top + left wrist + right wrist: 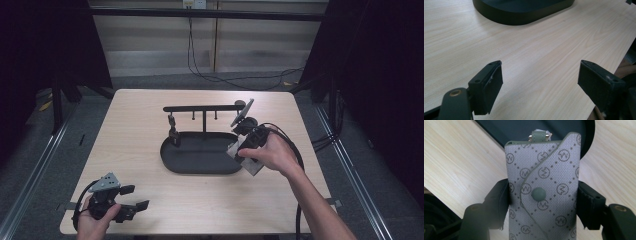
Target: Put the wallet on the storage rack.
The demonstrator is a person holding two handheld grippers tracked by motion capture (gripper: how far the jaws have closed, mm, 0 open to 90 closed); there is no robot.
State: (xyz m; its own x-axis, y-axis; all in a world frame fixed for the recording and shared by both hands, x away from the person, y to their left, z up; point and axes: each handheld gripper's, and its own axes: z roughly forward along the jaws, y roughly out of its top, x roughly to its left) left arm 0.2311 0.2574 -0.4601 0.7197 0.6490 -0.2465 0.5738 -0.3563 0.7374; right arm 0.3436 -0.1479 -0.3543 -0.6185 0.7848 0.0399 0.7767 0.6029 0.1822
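A pale wood table (150, 165) stands on grey floor (30, 165). Behind it, black cables (200, 70) trail past a light wall (150, 45), with dark curtains (380, 75) alongside.

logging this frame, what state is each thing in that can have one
grey patterned snap-flap key pouch: flap shut on its round snap, clamped between the jaws, held above the tray's right end
right gripper: shut on the pouch
left gripper: open, nothing between its jaws, low over the table's near left corner
black oval tray with hook rail: flat on the wooden table, one small dark item hanging at the rail's left
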